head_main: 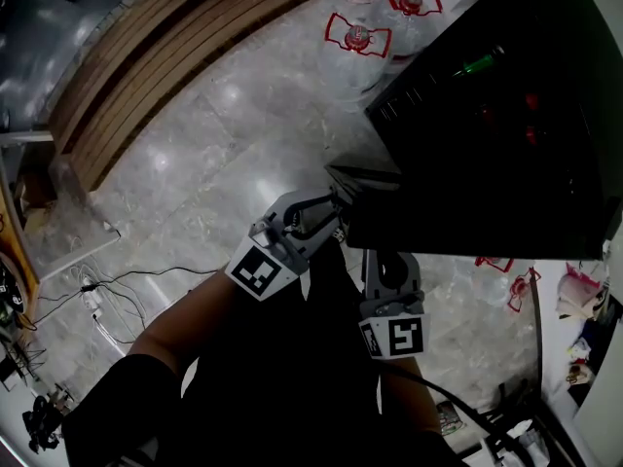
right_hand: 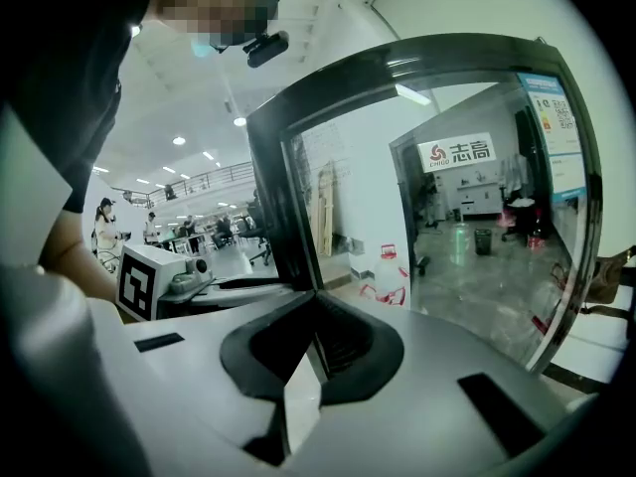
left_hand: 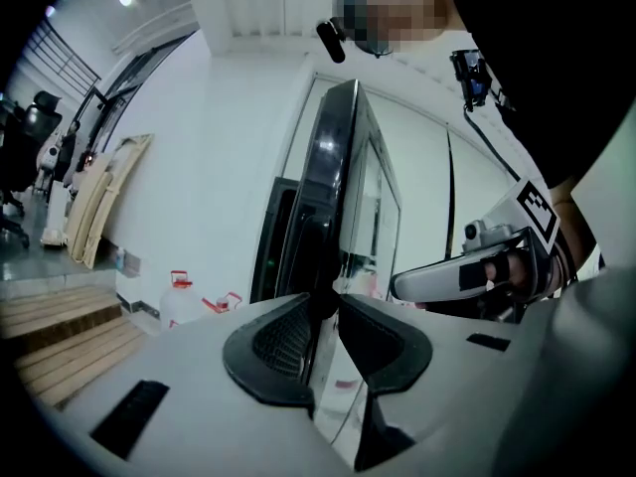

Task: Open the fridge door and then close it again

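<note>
The black fridge (head_main: 506, 115) fills the upper right of the head view, and its glass door (head_main: 365, 178) stands swung out toward me. My left gripper (head_main: 331, 217) is at the door's free edge. In the left gripper view the door (left_hand: 333, 187) runs upright between the jaws, and the left gripper (left_hand: 326, 311) has its pads closed on that edge. My right gripper (head_main: 384, 261) sits just beneath the door, close beside the left one. In its own view the right gripper (right_hand: 318, 311) has its pads together with nothing between them, tips right at the door's black frame (right_hand: 273, 197).
Large water jugs with red handles (head_main: 358, 37) stand on the marble floor beside the fridge. A slatted wooden bench (head_main: 165, 56) lies at the upper left. Cables and a power strip (head_main: 97, 295) trail across the floor at left. More jugs (head_main: 506, 280) sit below the fridge.
</note>
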